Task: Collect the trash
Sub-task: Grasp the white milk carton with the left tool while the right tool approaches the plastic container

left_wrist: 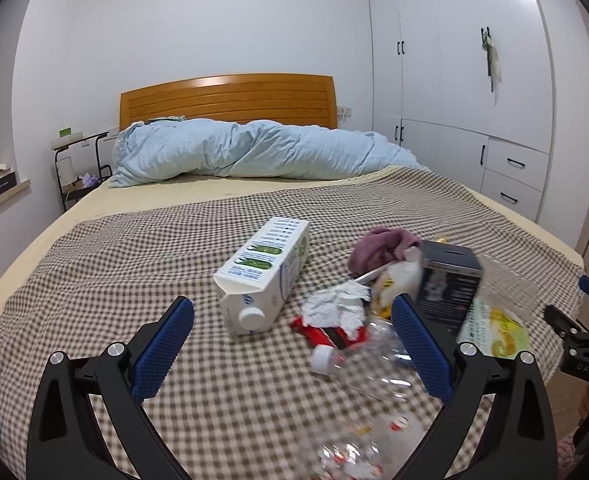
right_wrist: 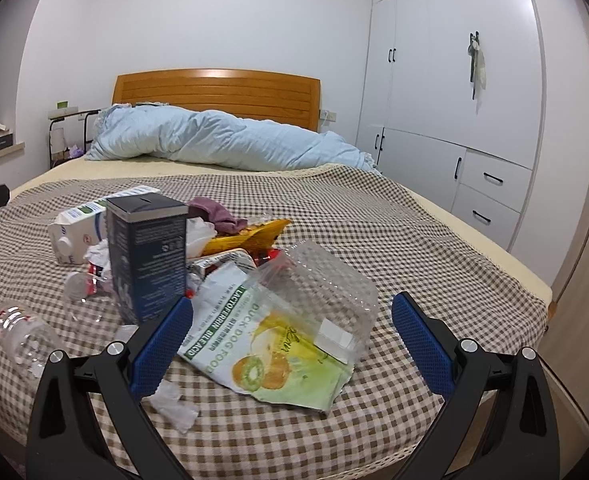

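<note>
Trash lies heaped on a checked bedspread (left_wrist: 134, 256). In the left wrist view a white milk carton (left_wrist: 260, 276) lies on its side, with crumpled paper (left_wrist: 334, 304), a red wrapper (left_wrist: 314, 330) and a clear plastic bottle (left_wrist: 370, 364) to its right. My left gripper (left_wrist: 294, 320) is open above the cloth, just in front of the carton and bottle. In the right wrist view a dark box (right_wrist: 148, 256) stands upright, with a dog food pouch (right_wrist: 270, 344) and a clear plastic tray (right_wrist: 326, 284) lying beside it. My right gripper (right_wrist: 292, 320) is open around the pouch and tray.
A purple cloth (left_wrist: 382, 248) and a yellow snack bag (right_wrist: 250, 236) lie behind the heap. A second clear bottle (right_wrist: 22, 332) rests at the left. A blue duvet (left_wrist: 246, 152) lies before the wooden headboard (left_wrist: 226, 100). White wardrobes (left_wrist: 474, 100) line the right wall; a side rack (left_wrist: 80, 160) stands left.
</note>
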A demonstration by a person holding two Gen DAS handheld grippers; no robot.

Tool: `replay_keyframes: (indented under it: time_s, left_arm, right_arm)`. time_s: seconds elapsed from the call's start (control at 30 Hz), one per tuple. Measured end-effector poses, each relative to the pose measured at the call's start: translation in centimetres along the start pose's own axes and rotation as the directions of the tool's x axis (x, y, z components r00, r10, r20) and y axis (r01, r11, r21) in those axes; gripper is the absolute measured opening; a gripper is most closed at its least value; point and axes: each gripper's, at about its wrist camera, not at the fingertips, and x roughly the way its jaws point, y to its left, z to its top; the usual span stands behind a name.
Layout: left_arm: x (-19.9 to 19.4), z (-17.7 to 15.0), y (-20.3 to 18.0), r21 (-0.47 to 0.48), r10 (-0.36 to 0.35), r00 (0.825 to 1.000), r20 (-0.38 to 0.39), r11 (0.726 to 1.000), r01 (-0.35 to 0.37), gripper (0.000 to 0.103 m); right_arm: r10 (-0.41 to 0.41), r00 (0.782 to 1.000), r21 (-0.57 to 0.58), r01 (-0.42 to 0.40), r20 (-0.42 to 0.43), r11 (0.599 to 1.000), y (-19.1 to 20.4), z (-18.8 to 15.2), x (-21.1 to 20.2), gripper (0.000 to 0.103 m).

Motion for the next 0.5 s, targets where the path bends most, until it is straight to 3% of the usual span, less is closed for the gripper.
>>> replay_keyframes:
  time_s: [0.5]
  left_arm:
    - [8.8, 3.3, 2.6, 0.059, 0.033, 0.986, -0.166, 0.998, -0.023, 0.096]
  right_arm:
    - [-0.048, 0.998, -0.086, 0.044, -0.041, 0.995, -0.5, 0.6, 3.7, 0.096]
